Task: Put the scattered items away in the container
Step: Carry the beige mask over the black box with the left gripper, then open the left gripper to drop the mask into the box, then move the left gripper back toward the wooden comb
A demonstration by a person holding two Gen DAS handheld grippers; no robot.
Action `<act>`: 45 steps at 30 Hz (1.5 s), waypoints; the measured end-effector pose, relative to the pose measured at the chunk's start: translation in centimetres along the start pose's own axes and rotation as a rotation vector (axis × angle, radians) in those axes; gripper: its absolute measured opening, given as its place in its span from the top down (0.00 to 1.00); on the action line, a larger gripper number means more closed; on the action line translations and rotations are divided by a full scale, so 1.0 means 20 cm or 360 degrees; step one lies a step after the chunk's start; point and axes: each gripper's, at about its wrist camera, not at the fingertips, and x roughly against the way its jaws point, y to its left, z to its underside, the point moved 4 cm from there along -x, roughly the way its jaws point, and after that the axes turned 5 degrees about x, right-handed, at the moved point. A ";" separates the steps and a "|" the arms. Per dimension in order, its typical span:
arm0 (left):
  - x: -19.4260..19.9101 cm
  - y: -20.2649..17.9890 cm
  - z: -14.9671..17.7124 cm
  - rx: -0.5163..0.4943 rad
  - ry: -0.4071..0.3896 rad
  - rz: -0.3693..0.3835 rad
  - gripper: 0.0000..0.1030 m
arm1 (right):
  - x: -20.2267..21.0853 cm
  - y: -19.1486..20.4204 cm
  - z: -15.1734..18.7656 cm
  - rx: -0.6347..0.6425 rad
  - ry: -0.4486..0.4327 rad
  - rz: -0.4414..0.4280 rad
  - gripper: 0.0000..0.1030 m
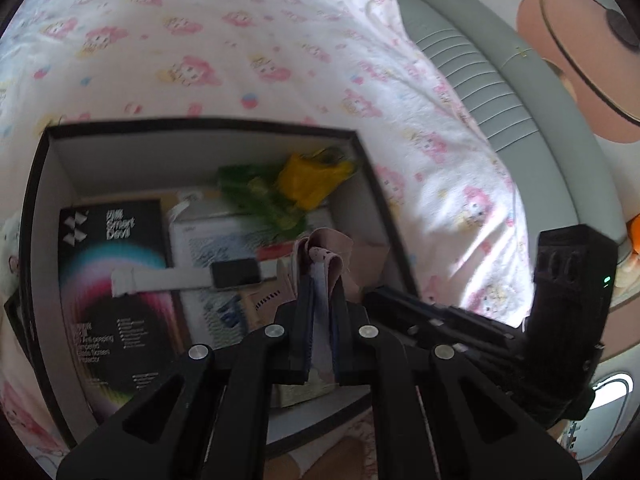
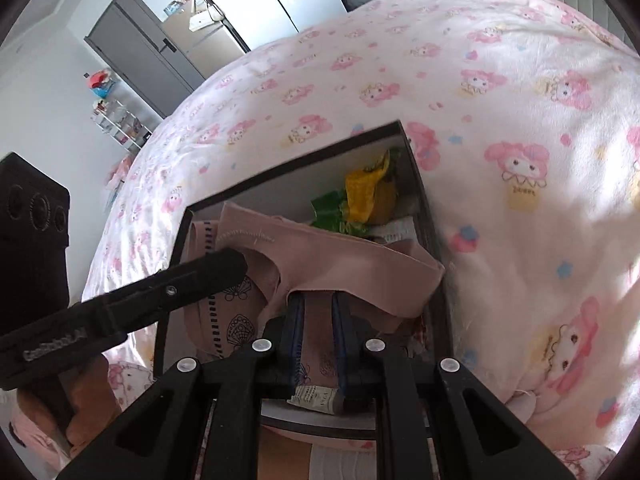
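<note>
Both grippers — left gripper (image 1: 320, 276) and right gripper (image 2: 318, 300), jaws narrowed on one pink cloth (image 2: 332, 256) — hold it over the black box (image 1: 28, 220) on the bed (image 1: 240, 40), above a boxed screen protector (image 1: 112, 280), white watch (image 1: 192, 276) and yellow-green wrappers (image 2: 360, 196).

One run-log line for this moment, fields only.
left hand-held gripper: shut on pink garment | right hand-held gripper: shut on pink garment | garment: over open box | box: on bed
</note>
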 end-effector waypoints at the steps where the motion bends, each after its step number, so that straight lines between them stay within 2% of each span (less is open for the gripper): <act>1: -0.03 0.06 0.02 0.0011 0.0031 -0.0067 0.95 | -0.02 -0.01 0.01 -0.0009 0.0010 0.0010 0.89; 2: -0.06 0.11 0.03 0.0006 0.0062 -0.0137 0.94 | -0.04 -0.01 0.01 -0.0020 0.0018 0.0016 0.89; 5: -0.11 0.21 0.07 -0.0015 0.0210 -0.0280 0.70 | -0.08 0.00 0.01 -0.0016 0.0040 0.0063 0.89; 6: -0.10 0.23 0.07 -0.0018 0.0205 -0.0291 0.70 | -0.08 0.00 0.02 -0.0005 0.0044 0.0098 0.89; 9: -0.02 0.26 0.06 -0.0003 0.0068 -0.0281 0.70 | -0.09 -0.01 0.04 -0.0020 0.0044 0.0201 0.89; 13: 0.07 0.31 0.07 0.0015 -0.0083 -0.0209 0.70 | -0.14 -0.03 0.06 -0.0050 0.0075 0.0214 0.89; 15: 0.09 0.32 0.11 -0.0007 -0.0058 -0.0099 0.70 | -0.15 0.00 0.06 -0.0032 0.0067 0.0217 0.89; 17: 0.09 0.30 0.14 -0.0037 -0.0030 -0.0053 0.70 | -0.17 0.04 0.06 0.0003 0.0059 0.0180 0.89; 19: 0.05 0.26 0.16 -0.0091 0.0022 -0.0042 0.70 | -0.19 0.07 0.07 0.0026 0.0076 0.0157 0.89; 21: 0.00 0.22 0.19 -0.0119 0.0077 -0.0050 0.70 | -0.23 0.07 0.08 0.0012 0.0109 0.0191 0.89; 24: -0.09 0.20 0.21 -0.0142 0.0166 -0.0120 0.70 | -0.27 0.02 0.10 -0.0070 0.0167 0.0234 0.89; 27: -0.09 0.19 0.23 -0.0101 0.0209 -0.0038 0.70 | -0.23 0.01 0.12 -0.0103 0.0153 0.0236 0.89; 29: -0.03 0.16 0.25 -0.0125 0.0161 -0.0001 0.70 | -0.18 0.03 0.13 -0.0091 0.0122 0.0233 0.89; 34: 0.20 0.08 0.31 -0.0192 0.0014 -0.0016 0.70 | -0.07 0.11 0.15 -0.0019 0.0078 0.0230 0.88; 39: 0.42 0.09 0.36 -0.0143 -0.0123 -0.0052 0.70 | 0.03 0.33 0.18 0.0142 0.0026 0.0153 0.88; 43: 0.63 0.19 0.39 -0.0059 -0.0243 -0.0085 0.69 | 0.01 0.57 0.17 0.0313 0.0041 0.0096 0.88; 45: 0.75 0.27 0.40 -0.0024 -0.0300 -0.0154 0.69 | -0.01 0.70 0.17 0.0379 0.0056 0.0033 0.88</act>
